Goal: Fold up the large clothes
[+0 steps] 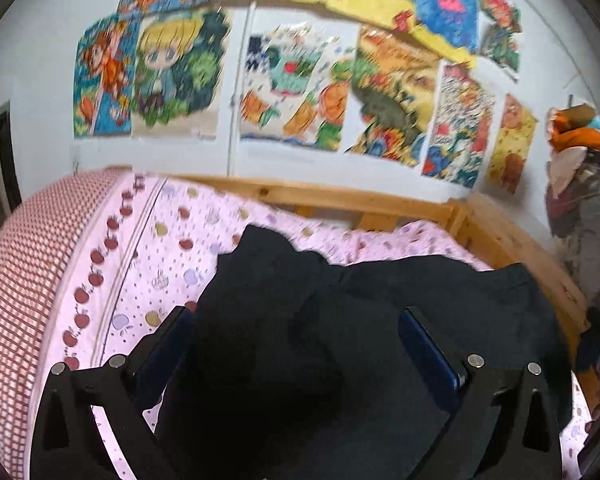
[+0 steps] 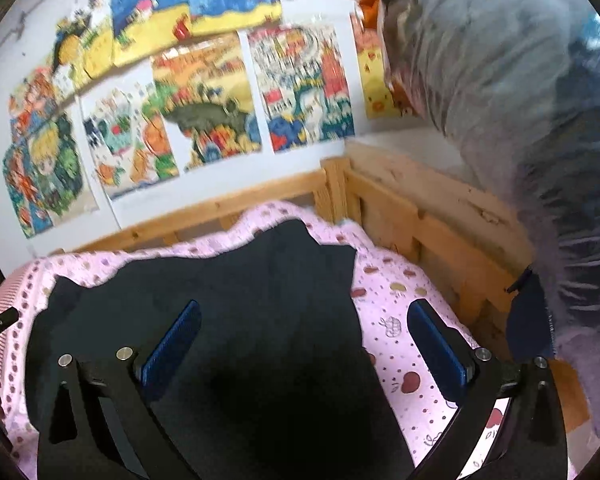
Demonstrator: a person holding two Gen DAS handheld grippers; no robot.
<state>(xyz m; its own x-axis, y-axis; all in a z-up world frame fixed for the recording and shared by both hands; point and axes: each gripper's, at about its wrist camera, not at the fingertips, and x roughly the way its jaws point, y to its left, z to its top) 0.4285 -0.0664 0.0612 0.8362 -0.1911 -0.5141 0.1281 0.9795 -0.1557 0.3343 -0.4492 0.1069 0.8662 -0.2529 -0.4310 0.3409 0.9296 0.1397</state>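
Observation:
A large dark navy garment (image 1: 340, 320) lies spread and rumpled on the pink patterned bedsheet (image 1: 172, 256). My left gripper (image 1: 296, 320) is open, its blue-padded fingers (image 1: 428, 344) wide apart above the garment, holding nothing. In the right wrist view the same garment (image 2: 228, 304) covers the middle of the bed. My right gripper (image 2: 304, 324) is open above the garment's right edge, with its right finger (image 2: 436, 340) over the bare pink sheet (image 2: 392, 308).
A wooden bed frame (image 2: 420, 220) runs along the far and right sides. Colourful posters (image 1: 300, 80) cover the white wall. A red checked pillow (image 1: 16, 280) lies at the left. A grey hanging garment (image 2: 520, 100) looms at the right.

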